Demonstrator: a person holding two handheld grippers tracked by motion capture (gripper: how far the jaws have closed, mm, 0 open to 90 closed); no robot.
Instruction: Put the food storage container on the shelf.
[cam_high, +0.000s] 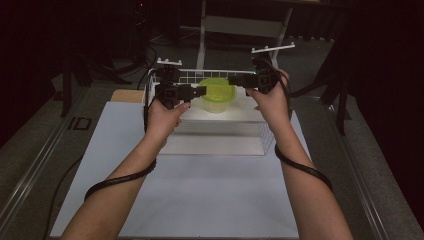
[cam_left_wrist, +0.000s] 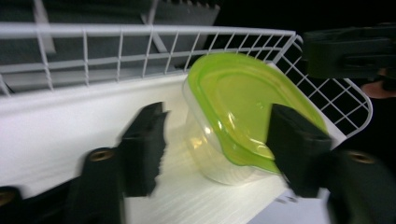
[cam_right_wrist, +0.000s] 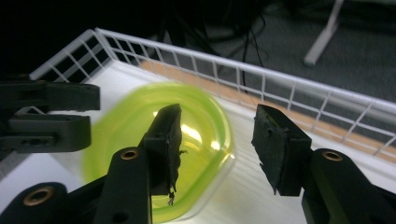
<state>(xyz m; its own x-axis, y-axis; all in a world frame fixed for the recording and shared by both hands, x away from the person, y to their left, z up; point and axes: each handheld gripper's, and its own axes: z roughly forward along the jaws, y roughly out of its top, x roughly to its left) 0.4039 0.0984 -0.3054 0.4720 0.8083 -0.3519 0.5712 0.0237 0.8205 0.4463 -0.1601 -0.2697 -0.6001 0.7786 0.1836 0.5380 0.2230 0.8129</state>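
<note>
A clear plastic container with a lime-green lid (cam_high: 216, 94) (cam_left_wrist: 233, 116) (cam_right_wrist: 154, 154) stands inside a white wire basket (cam_high: 220, 76) (cam_left_wrist: 140, 32) (cam_right_wrist: 243, 74) at the table's far side. My left gripper (cam_high: 199, 91) (cam_left_wrist: 219, 144) hovers at the container's left side, open, its jaws straddling the lid without touching. My right gripper (cam_high: 235, 80) (cam_right_wrist: 217, 140) hangs above the container's right edge, also open and holding nothing. In the right gripper view the left gripper (cam_right_wrist: 44, 116) comes in from the left.
The basket stands on a white tray-like base (cam_high: 215, 140) on a pale tabletop (cam_high: 200, 200). A brown board (cam_high: 125, 96) lies beside the basket's left corner. Black cables (cam_high: 120, 177) trail along both forearms. Dark floor and a table leg (cam_high: 201, 40) lie beyond.
</note>
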